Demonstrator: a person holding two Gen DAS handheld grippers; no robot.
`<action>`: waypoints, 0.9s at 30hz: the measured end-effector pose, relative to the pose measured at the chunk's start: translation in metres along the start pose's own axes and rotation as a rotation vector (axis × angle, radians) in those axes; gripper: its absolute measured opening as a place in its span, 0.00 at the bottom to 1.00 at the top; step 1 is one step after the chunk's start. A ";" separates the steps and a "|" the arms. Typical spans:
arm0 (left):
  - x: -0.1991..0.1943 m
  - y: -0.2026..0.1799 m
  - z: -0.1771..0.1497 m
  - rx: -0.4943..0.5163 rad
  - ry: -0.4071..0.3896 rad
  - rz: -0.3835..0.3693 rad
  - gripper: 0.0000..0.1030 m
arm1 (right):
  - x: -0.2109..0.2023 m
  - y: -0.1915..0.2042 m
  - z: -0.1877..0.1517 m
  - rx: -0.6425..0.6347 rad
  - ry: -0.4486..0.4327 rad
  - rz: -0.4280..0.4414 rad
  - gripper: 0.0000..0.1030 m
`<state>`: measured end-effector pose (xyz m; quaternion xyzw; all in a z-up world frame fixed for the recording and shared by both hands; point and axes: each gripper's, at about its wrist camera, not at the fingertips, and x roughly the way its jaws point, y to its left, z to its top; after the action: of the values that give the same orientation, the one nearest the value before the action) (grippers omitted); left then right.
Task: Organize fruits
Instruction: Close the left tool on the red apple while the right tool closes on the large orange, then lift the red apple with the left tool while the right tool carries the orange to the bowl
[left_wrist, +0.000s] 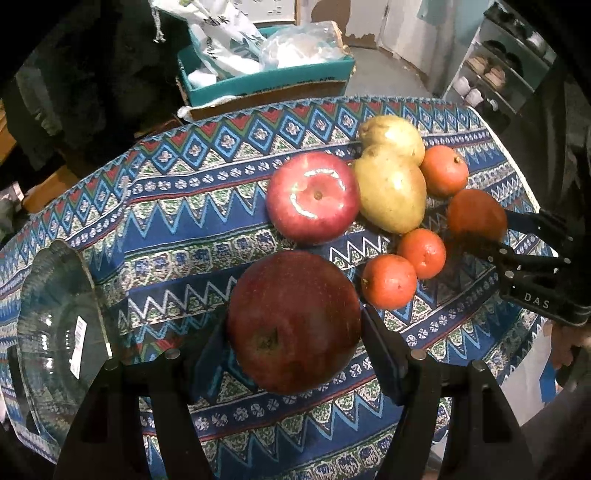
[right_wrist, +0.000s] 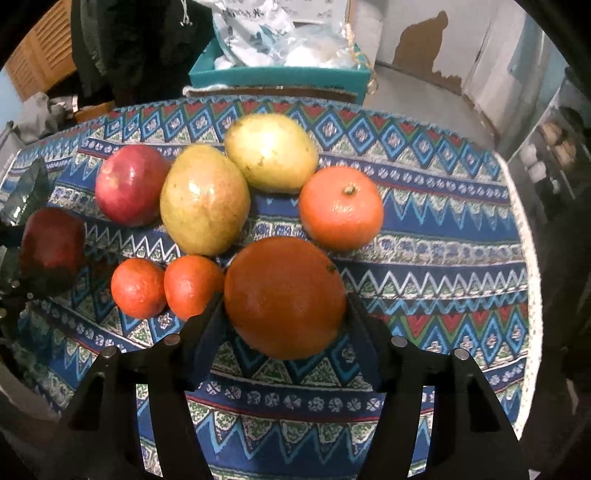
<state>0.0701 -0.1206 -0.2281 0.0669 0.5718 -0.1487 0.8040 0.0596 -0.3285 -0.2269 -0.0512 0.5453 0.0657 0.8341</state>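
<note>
In the left wrist view my left gripper (left_wrist: 295, 354) is shut on a dark red apple (left_wrist: 293, 321), one finger on each side of it. At the right of that view my right gripper (left_wrist: 480, 236) grips an orange (left_wrist: 476, 216). The right wrist view shows the same orange (right_wrist: 284, 295) filling the gap between the right gripper's (right_wrist: 285, 341) fingers. On the cloth beside them lie a red apple (right_wrist: 131, 184), two yellow-green pears (right_wrist: 205, 199) (right_wrist: 271, 151) and three mandarins (right_wrist: 341, 208) (right_wrist: 138, 288) (right_wrist: 192, 286).
A clear glass bowl (left_wrist: 55, 325) stands at the table's left edge, beside the left gripper. A patterned blue tablecloth (right_wrist: 443, 266) covers the round table. Behind the table sits a teal box (left_wrist: 266, 79) stuffed with plastic bags. Shelves (left_wrist: 495, 74) stand at the far right.
</note>
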 end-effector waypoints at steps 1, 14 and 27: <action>-0.003 0.002 0.000 -0.005 -0.006 0.002 0.70 | -0.005 0.002 0.001 -0.002 -0.013 -0.007 0.61; -0.044 0.008 -0.004 -0.001 -0.098 0.045 0.70 | -0.059 0.021 0.012 -0.039 -0.151 -0.047 0.61; -0.091 0.018 -0.007 -0.015 -0.196 0.060 0.70 | -0.110 0.041 0.021 -0.064 -0.292 -0.026 0.61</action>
<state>0.0423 -0.0865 -0.1460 0.0634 0.4895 -0.1263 0.8605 0.0280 -0.2902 -0.1185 -0.0747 0.4153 0.0791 0.9032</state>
